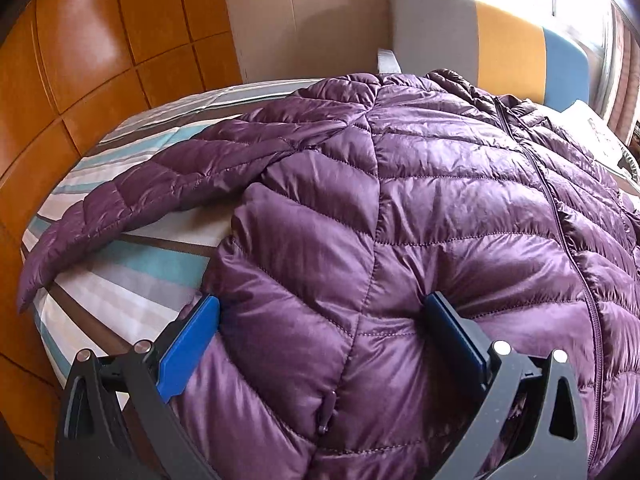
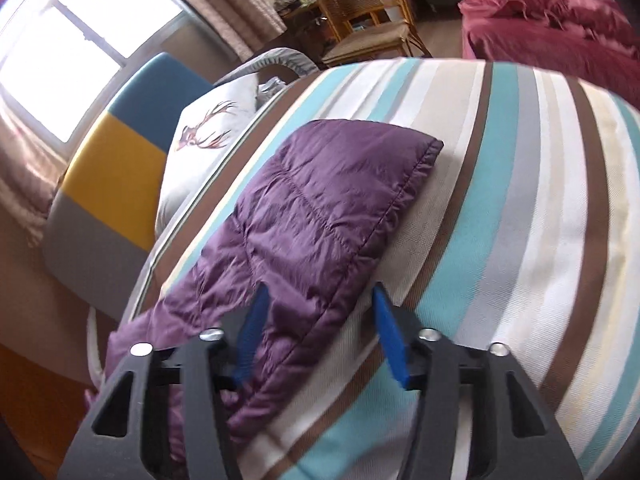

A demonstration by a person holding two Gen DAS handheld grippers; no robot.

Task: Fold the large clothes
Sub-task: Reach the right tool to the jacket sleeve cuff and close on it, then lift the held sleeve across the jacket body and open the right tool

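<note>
Left wrist view first: the purple puffer jacket [image 1: 400, 208] is spread flat over the striped bedsheet [image 1: 132, 264], zipper [image 1: 560, 216] running up its right part toward the grey, yellow and blue headboard [image 1: 492, 44]. One sleeve [image 1: 132, 200] sticks out to the left of the jacket body and lies on the sheet, near the bed edge with the orange floor tiles [image 1: 80, 60] beyond it. The left gripper [image 1: 320, 312] sits at the near hem of the jacket, jaws spread wide, with a puffy chunk of the hem bulging up between the blue pads [image 1: 188, 344]. Both pads look like they touch the fabric, but I honestly can't tell if they're pinching it or just resting against it.

Right wrist view: this is the jacket's other sleeve [image 2: 320, 208], lying on the striped bedsheet [image 2: 520, 200] with its cuff pointing away from the camera. The right gripper [image 2: 320, 312] is partly spread, and the sleeve runs between its blue pads [image 2: 390, 336]. The left pad digs into the fabric; the right one sits just beside the sleeve's edge. A deer-print pillow [image 2: 208, 136] lies beyond the sleeve to the left, the headboard [image 2: 120, 152] further left. A pink blanket [image 2: 560, 12] is heaped past the sheet's far right.
</note>
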